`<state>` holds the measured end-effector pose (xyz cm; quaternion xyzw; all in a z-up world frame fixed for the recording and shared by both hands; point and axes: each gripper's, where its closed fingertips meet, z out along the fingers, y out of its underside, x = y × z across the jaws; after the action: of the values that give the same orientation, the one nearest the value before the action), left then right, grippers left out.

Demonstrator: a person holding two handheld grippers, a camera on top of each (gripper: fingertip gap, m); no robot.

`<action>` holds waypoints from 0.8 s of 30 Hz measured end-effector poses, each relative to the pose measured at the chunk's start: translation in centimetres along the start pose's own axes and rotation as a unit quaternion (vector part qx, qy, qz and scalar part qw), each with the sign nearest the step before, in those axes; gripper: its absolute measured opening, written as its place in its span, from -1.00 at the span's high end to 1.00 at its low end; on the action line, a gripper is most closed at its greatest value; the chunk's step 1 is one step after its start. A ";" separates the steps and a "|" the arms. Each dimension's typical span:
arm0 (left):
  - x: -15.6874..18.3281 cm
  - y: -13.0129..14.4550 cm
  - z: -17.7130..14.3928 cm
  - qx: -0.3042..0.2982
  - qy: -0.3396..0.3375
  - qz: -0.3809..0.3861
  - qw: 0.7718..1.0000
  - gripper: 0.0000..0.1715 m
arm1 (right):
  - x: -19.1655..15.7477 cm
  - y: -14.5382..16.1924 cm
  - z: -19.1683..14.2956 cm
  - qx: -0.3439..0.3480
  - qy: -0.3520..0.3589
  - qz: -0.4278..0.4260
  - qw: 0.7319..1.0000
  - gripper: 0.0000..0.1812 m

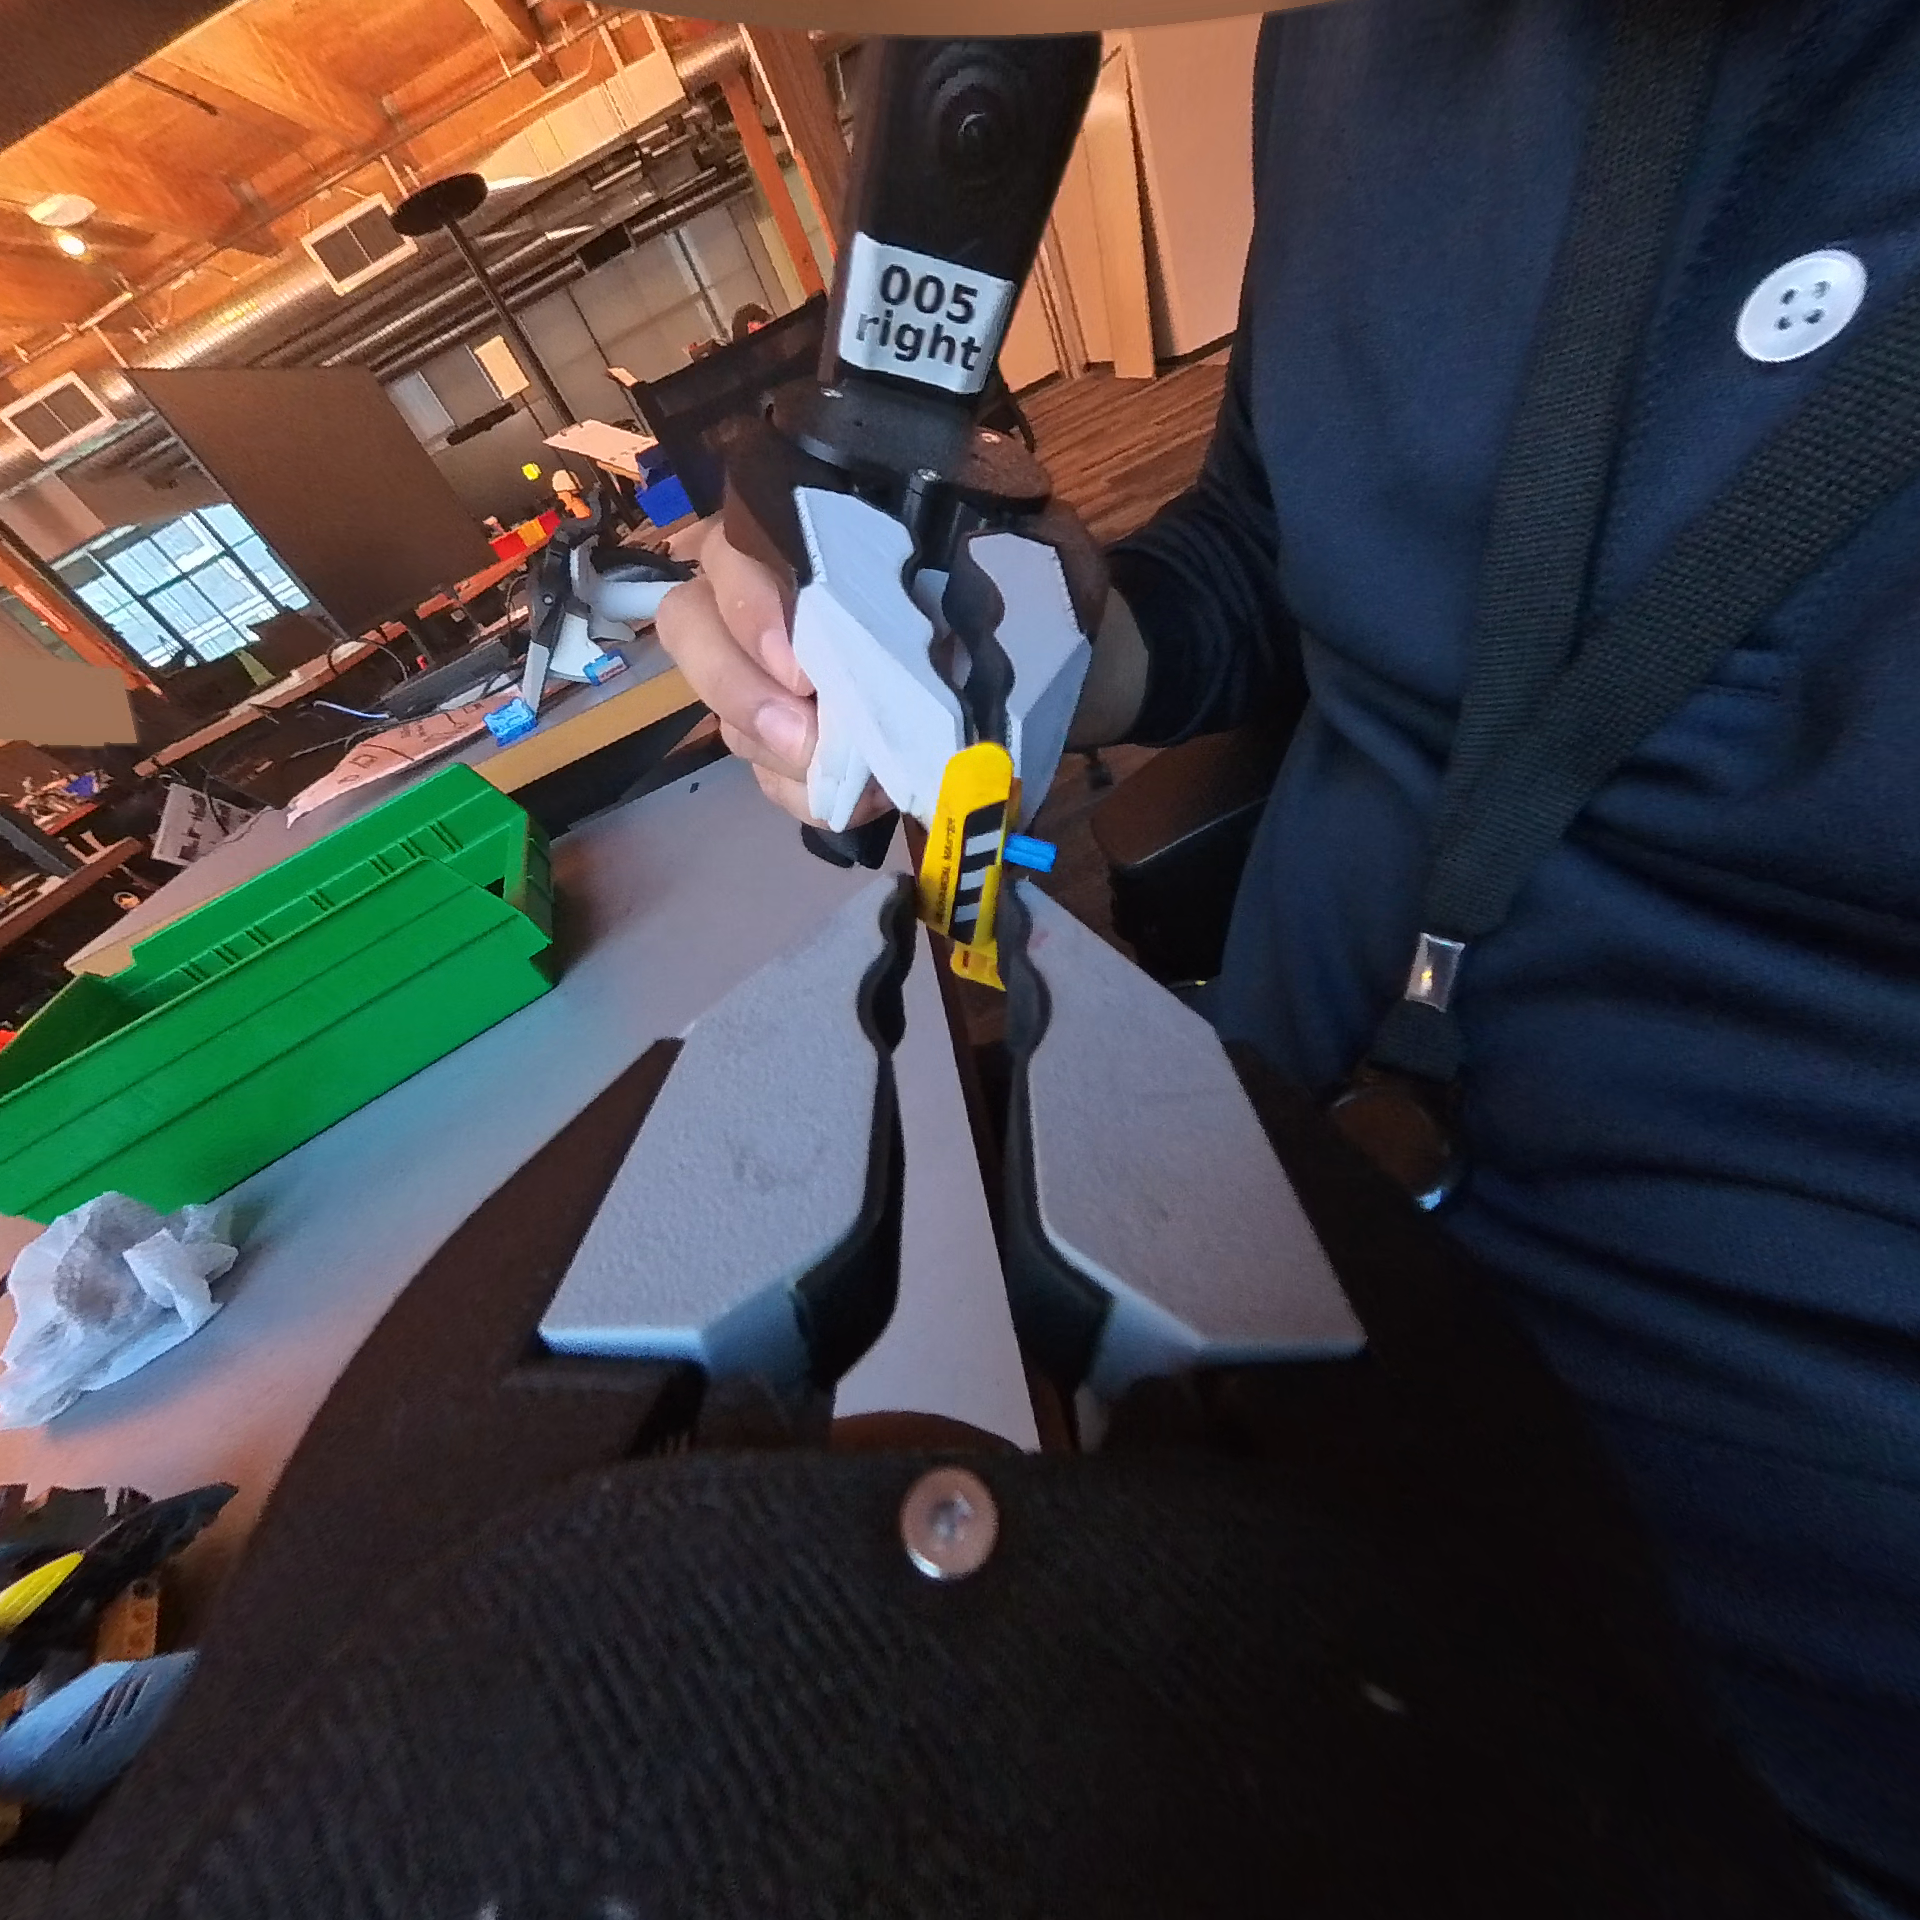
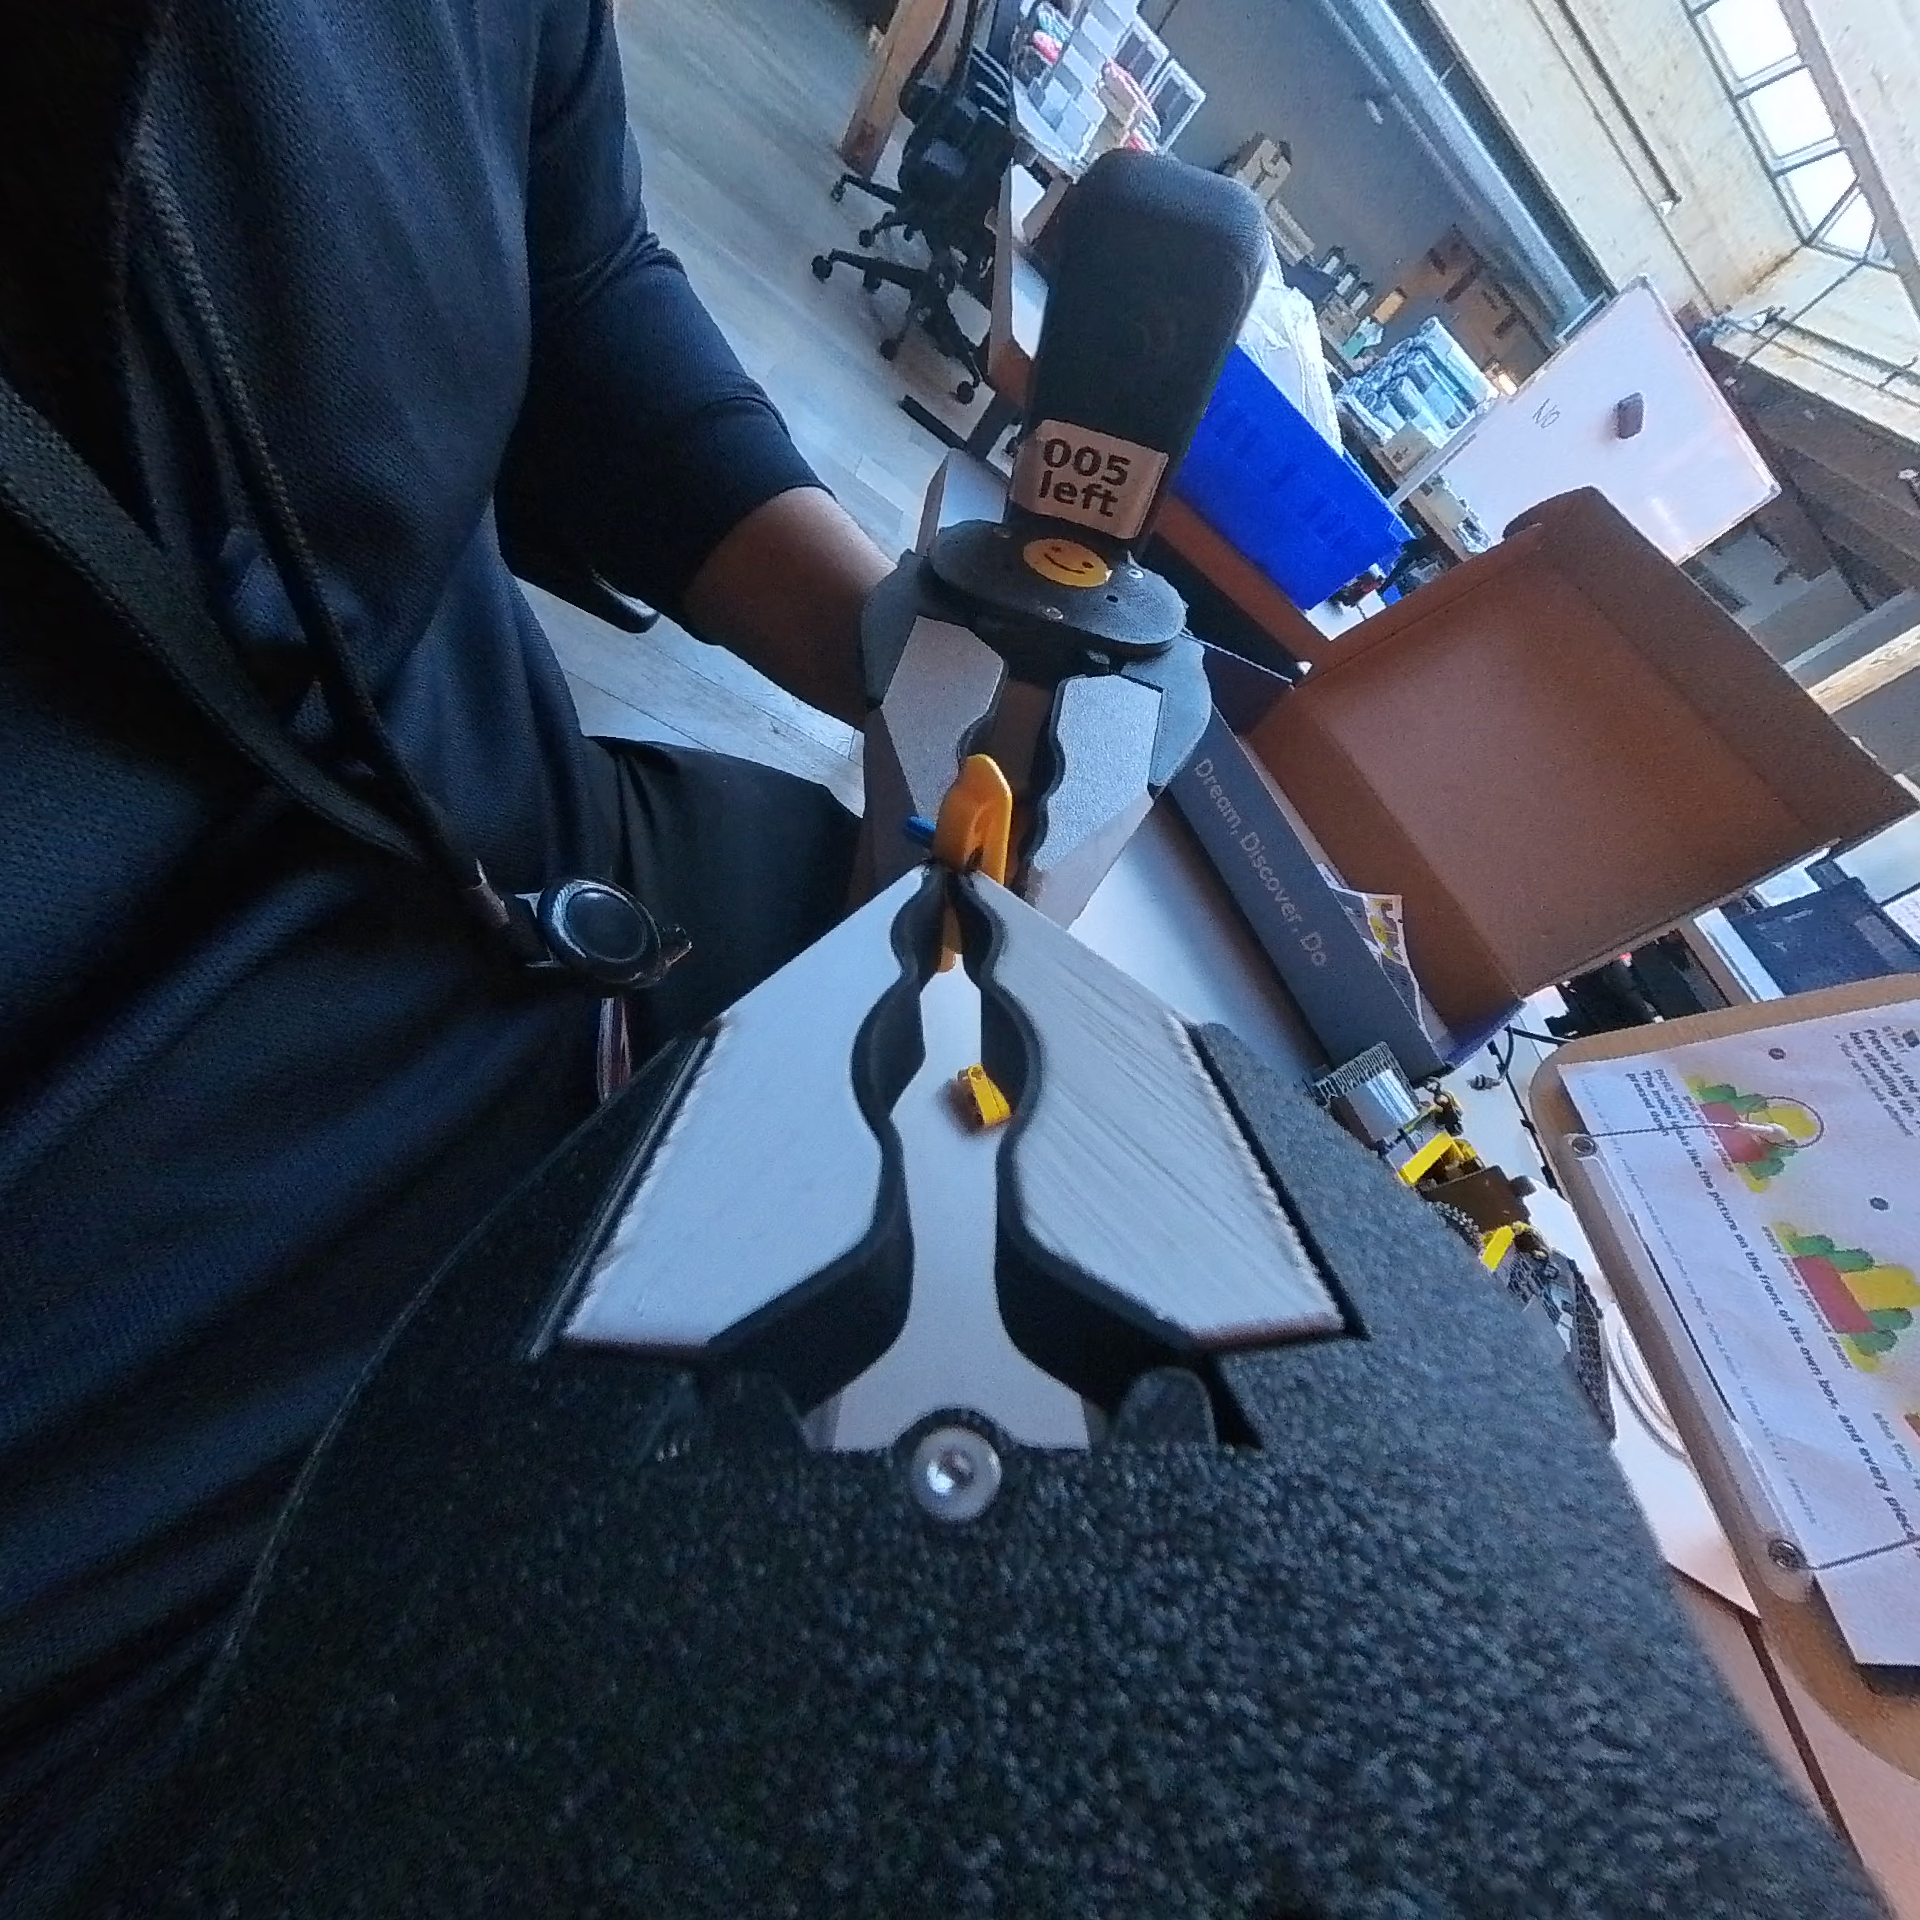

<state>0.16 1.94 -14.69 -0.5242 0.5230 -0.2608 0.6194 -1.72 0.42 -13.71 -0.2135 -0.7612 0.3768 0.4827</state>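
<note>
Yellow piece (image 1: 971,862), one, with black-and-white stripes and one blue pin (image 1: 1032,854) sticking out sideways to the right. Long axis runs near upright, slightly tilted, in the air above the table (image 1: 665,914). Left to right in the left wrist view: one green bin (image 1: 281,977), one crumpled tissue (image 1: 109,1294), then two grippers. Left gripper (image 1: 961,914) clamps its lower end; right gripper (image 2: 951,899) clamps its upper end, tips meeting head-on.

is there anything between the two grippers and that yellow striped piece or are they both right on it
Nothing visible stands between them. The left gripper and the right gripper meet tip to tip, both shut on the yellow striped piece, which is held up in front of the person's dark shirt. A small blue pin sticks out of its side.
</note>
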 end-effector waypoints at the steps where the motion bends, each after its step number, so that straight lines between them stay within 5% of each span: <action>1: 0.0 0.0 0.0 0.000 0.000 -0.003 1.000 0.87 | 0.0 0.0 0.0 0.000 0.002 -0.002 1.000 1.00; 24: 1.9 0.9 0.4 -0.008 0.071 -0.061 0.996 0.85 | -1.3 -0.8 0.0 0.058 -0.013 0.048 0.997 1.00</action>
<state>0.89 0.73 -16.25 -0.5399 0.5349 -0.3309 0.5593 -1.05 -0.99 -13.82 -0.2168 -0.7331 0.4457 0.4658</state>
